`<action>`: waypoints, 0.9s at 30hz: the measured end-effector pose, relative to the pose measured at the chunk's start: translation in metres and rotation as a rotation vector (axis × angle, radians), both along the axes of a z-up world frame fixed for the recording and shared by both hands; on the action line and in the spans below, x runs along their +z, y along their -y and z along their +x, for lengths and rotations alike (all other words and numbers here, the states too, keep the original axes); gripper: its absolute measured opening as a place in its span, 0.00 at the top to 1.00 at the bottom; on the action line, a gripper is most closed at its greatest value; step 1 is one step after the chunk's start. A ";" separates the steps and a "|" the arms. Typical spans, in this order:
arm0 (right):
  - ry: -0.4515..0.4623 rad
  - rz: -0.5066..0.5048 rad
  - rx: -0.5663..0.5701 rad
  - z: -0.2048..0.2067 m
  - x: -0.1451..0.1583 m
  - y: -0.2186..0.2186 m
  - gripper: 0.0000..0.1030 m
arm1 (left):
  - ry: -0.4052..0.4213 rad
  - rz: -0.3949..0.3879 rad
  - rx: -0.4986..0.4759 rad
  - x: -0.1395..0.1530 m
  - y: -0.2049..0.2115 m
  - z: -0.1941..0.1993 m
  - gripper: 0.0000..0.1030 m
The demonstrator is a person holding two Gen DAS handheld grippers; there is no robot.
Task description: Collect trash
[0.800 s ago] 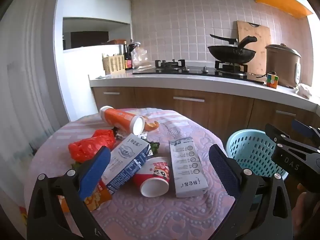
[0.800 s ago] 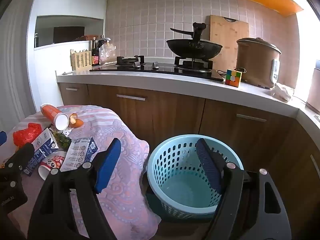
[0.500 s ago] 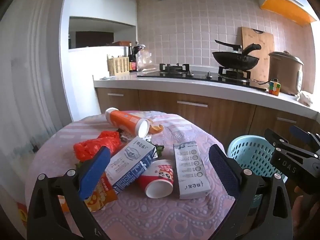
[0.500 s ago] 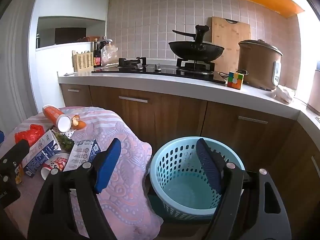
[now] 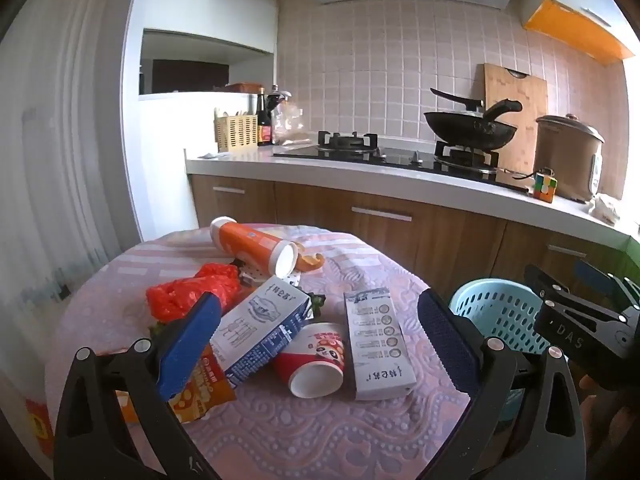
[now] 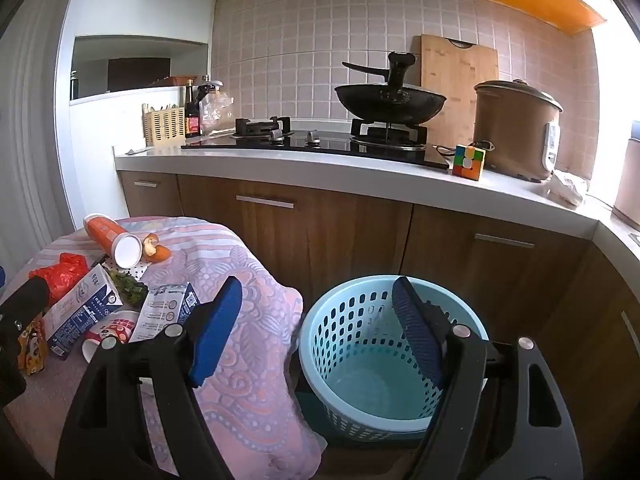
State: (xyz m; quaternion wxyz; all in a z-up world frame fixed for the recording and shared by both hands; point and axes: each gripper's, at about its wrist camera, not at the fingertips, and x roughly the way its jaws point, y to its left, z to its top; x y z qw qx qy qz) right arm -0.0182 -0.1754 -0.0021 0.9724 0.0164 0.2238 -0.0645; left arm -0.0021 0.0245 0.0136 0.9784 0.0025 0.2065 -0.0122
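Note:
Trash lies on a round table with a pink cloth point(image 5: 280, 432): an orange tube point(image 5: 252, 246), a red plastic bag point(image 5: 188, 294), a blue-white carton point(image 5: 264, 324), a red paper cup point(image 5: 314, 360), a grey-white carton point(image 5: 376, 344), an orange snack wrapper point(image 5: 200, 390). My left gripper point(image 5: 318, 344) is open above the near table edge, short of the cup. A light-blue basket point(image 6: 384, 352) stands on the floor right of the table. My right gripper point(image 6: 316, 328) is open and empty above the basket's left rim.
A kitchen counter point(image 6: 360, 168) runs behind, with a hob, a black wok point(image 6: 390, 102), a brown rice cooker point(image 6: 516, 128), a colour cube point(image 6: 468, 162) and a cutting board. Wooden cabinets point(image 6: 320, 236) stand close behind the basket. A white wall is at the left.
The left wrist view has tilted up and pulled back slightly, so the trash sits lower in the frame. The right gripper has shifted a little. Both grippers stay open.

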 end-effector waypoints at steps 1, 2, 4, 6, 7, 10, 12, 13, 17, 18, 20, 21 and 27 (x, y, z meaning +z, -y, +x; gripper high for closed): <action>0.000 -0.002 0.000 0.000 0.000 0.000 0.29 | 0.001 -0.001 -0.001 0.000 0.000 0.001 0.07; 0.000 -0.003 0.001 0.000 0.000 -0.001 0.29 | 0.002 0.004 0.001 0.000 0.007 -0.001 0.07; -0.001 -0.005 0.001 0.000 0.000 -0.001 0.29 | 0.005 0.001 -0.005 0.002 0.003 -0.007 0.07; -0.001 -0.004 0.002 0.000 0.000 -0.001 0.29 | 0.004 -0.003 -0.011 0.002 0.004 -0.006 0.07; -0.001 -0.003 0.003 0.000 0.000 -0.001 0.29 | 0.004 -0.010 -0.012 0.002 0.002 -0.007 0.07; 0.000 -0.003 0.002 0.000 0.000 -0.002 0.29 | 0.009 -0.020 -0.010 0.003 0.001 -0.008 0.07; -0.001 -0.004 0.002 0.000 0.000 -0.001 0.30 | 0.011 -0.018 -0.011 0.003 0.001 -0.007 0.07; -0.001 -0.004 0.001 -0.001 0.000 -0.001 0.30 | 0.012 -0.016 -0.011 0.004 0.001 -0.007 0.07; -0.007 -0.001 -0.001 0.000 0.000 -0.001 0.32 | 0.014 -0.021 -0.017 0.001 0.001 -0.010 0.08; -0.008 0.000 -0.002 0.000 0.000 -0.001 0.32 | 0.017 -0.024 -0.025 0.001 0.001 -0.011 0.08; -0.009 0.002 -0.002 0.000 0.000 -0.001 0.32 | 0.019 -0.024 -0.029 0.001 0.001 -0.011 0.08; -0.010 0.004 -0.001 -0.001 0.000 -0.001 0.33 | 0.019 -0.024 -0.031 0.001 0.001 -0.011 0.08; -0.007 -0.001 0.003 -0.002 0.001 -0.002 0.33 | 0.021 -0.025 -0.030 0.000 0.001 -0.013 0.08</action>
